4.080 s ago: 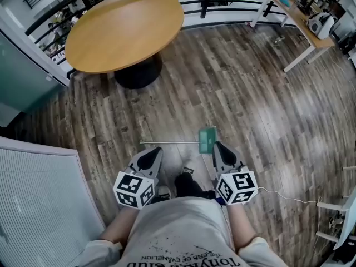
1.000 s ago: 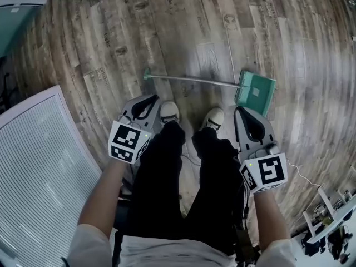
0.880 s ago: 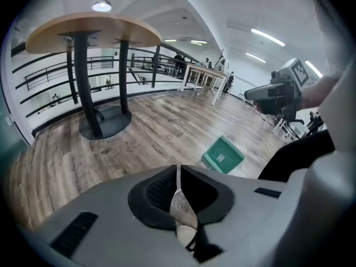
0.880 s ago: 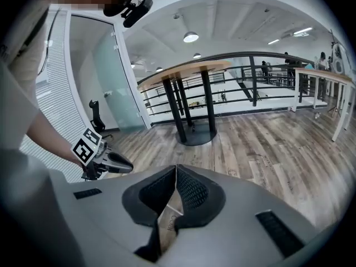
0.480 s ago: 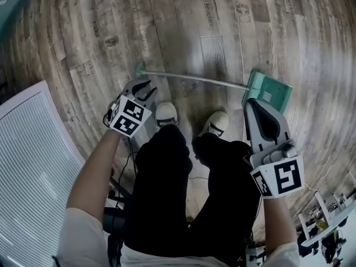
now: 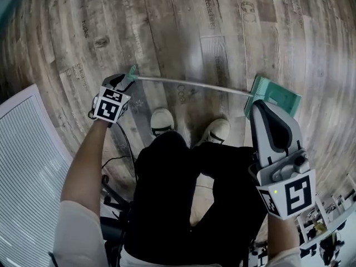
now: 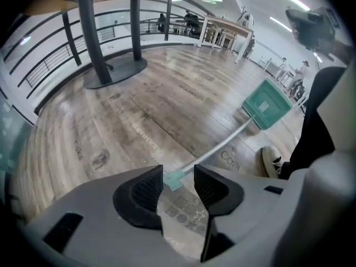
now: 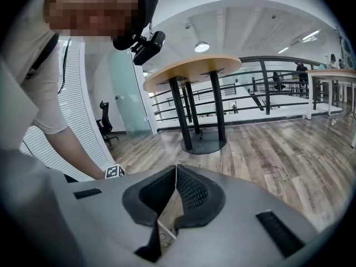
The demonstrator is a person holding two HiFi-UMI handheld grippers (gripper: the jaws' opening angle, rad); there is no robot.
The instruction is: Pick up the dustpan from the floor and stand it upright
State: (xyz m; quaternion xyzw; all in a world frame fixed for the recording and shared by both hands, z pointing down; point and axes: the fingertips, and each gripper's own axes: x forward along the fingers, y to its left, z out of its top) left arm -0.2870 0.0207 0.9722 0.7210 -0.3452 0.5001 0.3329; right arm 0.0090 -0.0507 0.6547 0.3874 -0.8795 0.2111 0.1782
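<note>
Dustpan [image 6: 278, 93] teal, pole [image 6: 194, 86] silver; floor [image 6: 183, 26] grey-brown woodgrain; shoes [image 6: 162, 121] white; trousers [image 6: 167, 193] black.

The dustpan [image 6: 276, 96] lies flat on the wooden floor [image 6: 222, 26]. Its long handle [image 6: 194, 86] runs left to the left gripper [image 6: 123, 81], whose jaws have just been opening at the handle's green tip. The right gripper [image 6: 259, 107] hangs just beside the green pan. The person's shoes [image 6: 162, 120] stand near the handle.

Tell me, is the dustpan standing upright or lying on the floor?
Lying down: the dustpan rests flat on the floor, its long handle stretched along it.
</note>
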